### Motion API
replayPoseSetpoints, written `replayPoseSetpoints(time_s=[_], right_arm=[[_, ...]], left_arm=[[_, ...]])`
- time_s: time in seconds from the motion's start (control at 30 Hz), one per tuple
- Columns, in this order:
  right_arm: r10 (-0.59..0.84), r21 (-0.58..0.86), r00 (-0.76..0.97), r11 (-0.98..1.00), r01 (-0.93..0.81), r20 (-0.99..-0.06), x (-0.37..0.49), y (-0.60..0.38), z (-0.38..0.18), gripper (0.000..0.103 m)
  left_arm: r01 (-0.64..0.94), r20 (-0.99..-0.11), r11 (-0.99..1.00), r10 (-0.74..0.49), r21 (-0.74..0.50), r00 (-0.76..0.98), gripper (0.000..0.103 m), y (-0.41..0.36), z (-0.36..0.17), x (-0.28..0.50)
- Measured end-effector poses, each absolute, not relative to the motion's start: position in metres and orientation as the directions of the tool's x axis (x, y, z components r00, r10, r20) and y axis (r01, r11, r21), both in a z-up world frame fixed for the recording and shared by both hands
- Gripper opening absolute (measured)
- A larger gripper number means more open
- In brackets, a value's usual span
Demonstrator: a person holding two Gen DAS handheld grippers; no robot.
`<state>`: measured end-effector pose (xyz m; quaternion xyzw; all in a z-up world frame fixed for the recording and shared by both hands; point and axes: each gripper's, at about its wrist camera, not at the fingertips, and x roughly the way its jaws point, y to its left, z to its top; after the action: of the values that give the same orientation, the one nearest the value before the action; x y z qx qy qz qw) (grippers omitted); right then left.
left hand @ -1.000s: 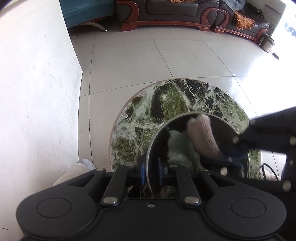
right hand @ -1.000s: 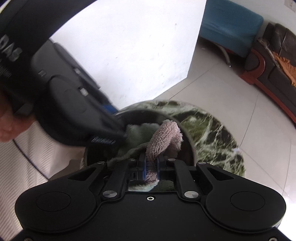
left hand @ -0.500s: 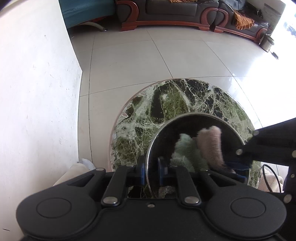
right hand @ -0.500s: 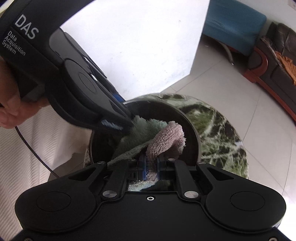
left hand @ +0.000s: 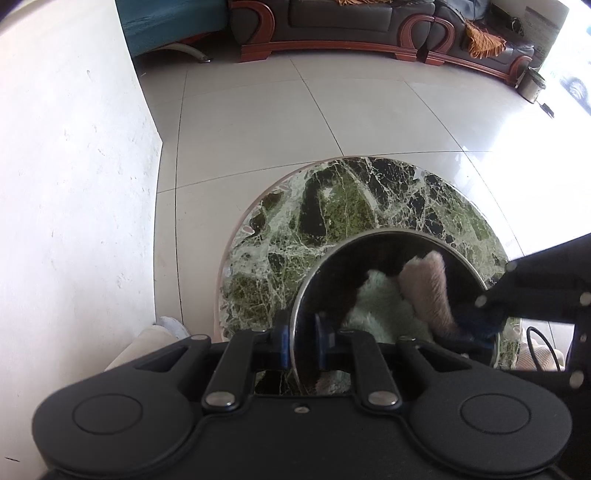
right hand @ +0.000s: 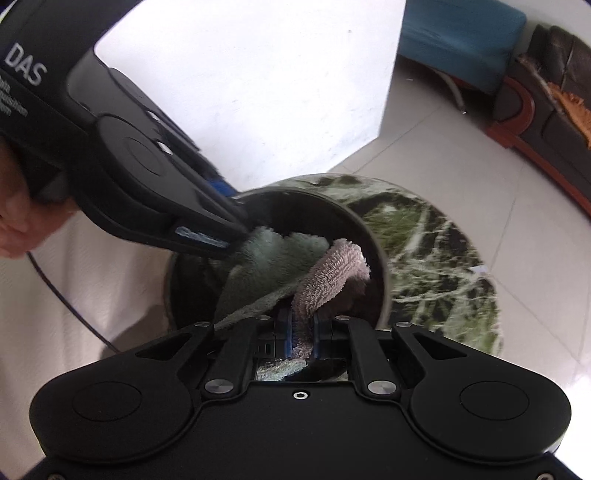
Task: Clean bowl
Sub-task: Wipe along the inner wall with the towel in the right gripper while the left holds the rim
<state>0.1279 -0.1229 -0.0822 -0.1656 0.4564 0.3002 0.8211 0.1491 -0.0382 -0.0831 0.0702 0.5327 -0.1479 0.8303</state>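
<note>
Two pale surfaces are filling most of the scene: a rough white wall (left hand: pixel 66 192) on the left and a glossy tiled floor (left hand: pixel 258 122) running to a dark leather sofa (left hand: pixel 343 22) with red wood trim at the far side. Nearer, a round table (left hand: pixel 332 206) of polished green marble, veined in white, is standing on the tiles. On its near right part a round metal bowl (left hand: pixel 373 243) is sitting, dark and mirror-bright inside, thin-rimmed. The left gripper (left hand: pixel 302 341) is clamping the bowl's near rim, one blue pad outside the wall and one inside, jaws almost together on the thin metal. The right gripper (right hand: pixel 303 332) is pinching a cloth (right hand: pixel 328 273) between nearly closed jaws; the cloth is fluffy, pale green on one face and ribbed pinkish-beige on the other, and it is bunching inside the bowl against the wall. A hand (right hand: pixel 14 218) is gripping the left tool's black handle.
</note>
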Motion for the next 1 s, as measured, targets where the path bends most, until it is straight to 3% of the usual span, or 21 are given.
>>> replayPoseSetpoints(time_s=[0.27, 0.57, 1.0], right_arm=[[0.272, -0.121, 0.480, 0.758, -0.641, -0.834, 0.141, -0.114, -0.089, 0.010], [0.331, -0.023, 0.402, 0.747, -0.664, -0.853, 0.129, -0.115, -0.087, 0.010], [0.259, -0.123, 0.459, 0.750, -0.650, -0.850, 0.134, -0.119, -0.091, 0.010]], left_arm=[[0.315, -0.907, 0.948, -0.167, -0.040, 0.387, 0.013, -0.036, -0.082, 0.147], [0.316, -0.905, 0.948, -0.172, -0.044, 0.389, 0.013, -0.037, -0.080, 0.147], [0.311, -0.905, 0.949, -0.177, -0.053, 0.386, 0.013, -0.038, -0.080, 0.148]])
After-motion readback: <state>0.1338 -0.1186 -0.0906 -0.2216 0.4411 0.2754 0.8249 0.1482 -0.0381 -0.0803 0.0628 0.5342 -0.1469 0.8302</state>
